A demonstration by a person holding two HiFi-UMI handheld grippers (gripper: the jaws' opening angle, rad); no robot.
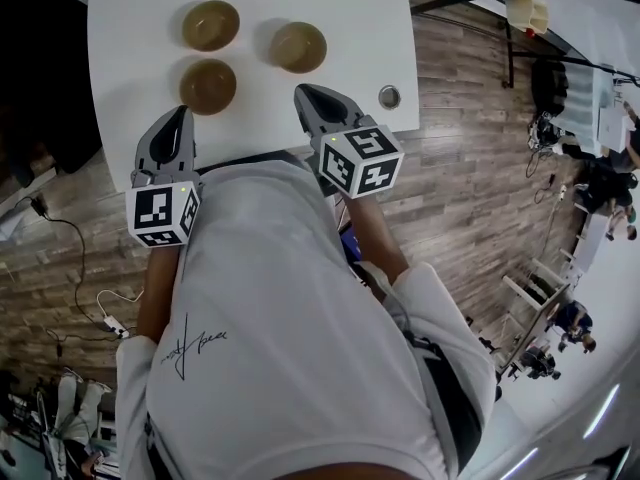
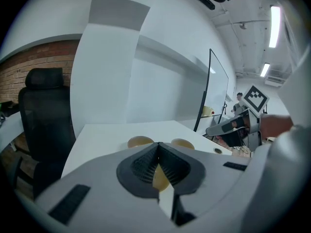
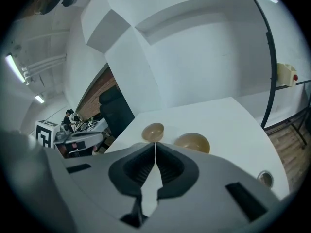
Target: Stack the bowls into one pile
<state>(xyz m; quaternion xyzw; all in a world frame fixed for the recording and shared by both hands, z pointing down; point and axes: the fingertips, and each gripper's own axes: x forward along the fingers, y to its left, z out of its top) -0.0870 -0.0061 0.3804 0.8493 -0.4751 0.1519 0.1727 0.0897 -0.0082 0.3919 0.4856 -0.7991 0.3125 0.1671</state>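
Three brown bowls are sitting apart from one another on the white table (image 1: 130,8), none stacked. The far bowl (image 1: 210,25) is lying toward the table's back left. The right bowl (image 1: 298,46) is sitting beside it toward the middle. The near bowl (image 1: 207,85) is resting in front of the far bowl, closest to the person. All three are standing upright with their openings up in the head view.

The left hand-held gripper (image 1: 184,111) is hovering over the table's near edge, its tips just beside the near bowl but not touching it. In the left gripper view its jaws are pressing together with nothing between them; a patch of a brown bowl is showing through the gap under the closed tips, and two bowls are showing beyond on the table.

The right hand-held gripper (image 1: 300,90) is hanging over the near edge, in front of the right bowl and apart from it. In the right gripper view its jaws are likewise meeting at the tips and gripping nothing, with two bowls sitting on the table past them.

A small round metal disc (image 1: 389,96) is lying on the table near its right front corner, well apart from the bowls. A black chair (image 2: 43,110) is standing at the table's left side. The person's white shirt (image 1: 280,318) is filling the lower part of the head view, above a wood-plank floor (image 1: 470,168).
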